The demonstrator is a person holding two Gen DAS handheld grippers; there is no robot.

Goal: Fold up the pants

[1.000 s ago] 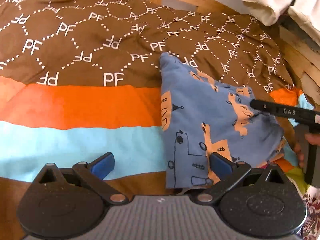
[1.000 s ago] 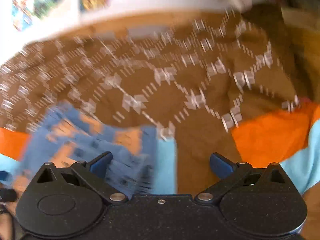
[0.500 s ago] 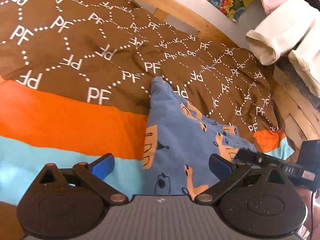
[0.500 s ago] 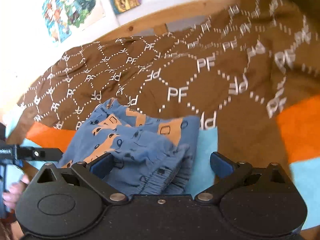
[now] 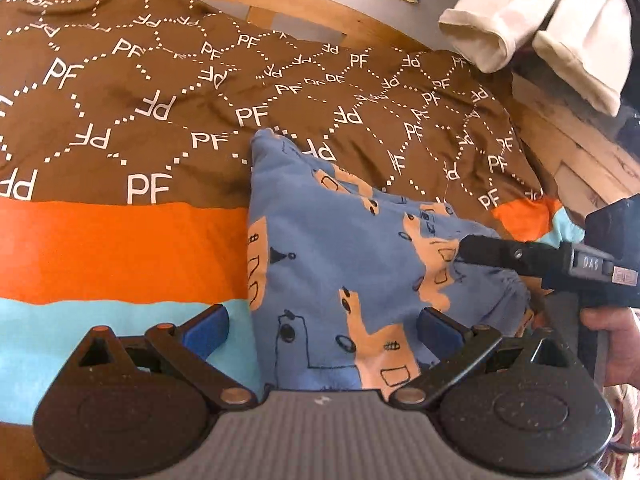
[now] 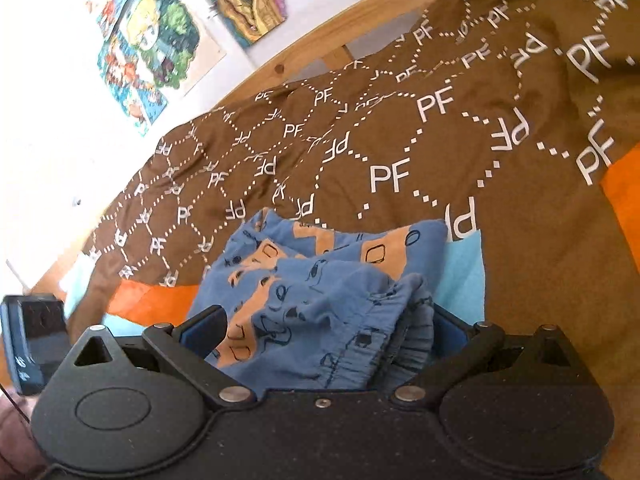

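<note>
Pants of soft blue cotton printed with orange and black vehicles (image 5: pixel 344 264) lie bunched on the brown, orange and pale-blue striped bedspread (image 5: pixel 120 240), near its right side in the left wrist view. They look already doubled over into a rough, tapering wedge, with one corner pointing toward the wooden bed frame (image 5: pixel 304 4). The layers are uneven and the gathered waistband (image 6: pixel 404 320) is still rumpled, so the fold appears partly done; squaring the edges and probably a further fold seem to be left.

The left gripper (image 5: pixel 320 326) has its blue-padded fingers spread wide and holds nothing; the near edge of the pants lies between and just ahead of them. The right gripper (image 6: pixel 324 328) is likewise spread, its fingers straddling the waistband end, with cloth bulging up between them and pressing against the right pad, yet not pinched. Seen from the left wrist view, that gripper reaches in from the right and touches the pants' right side.
</note>
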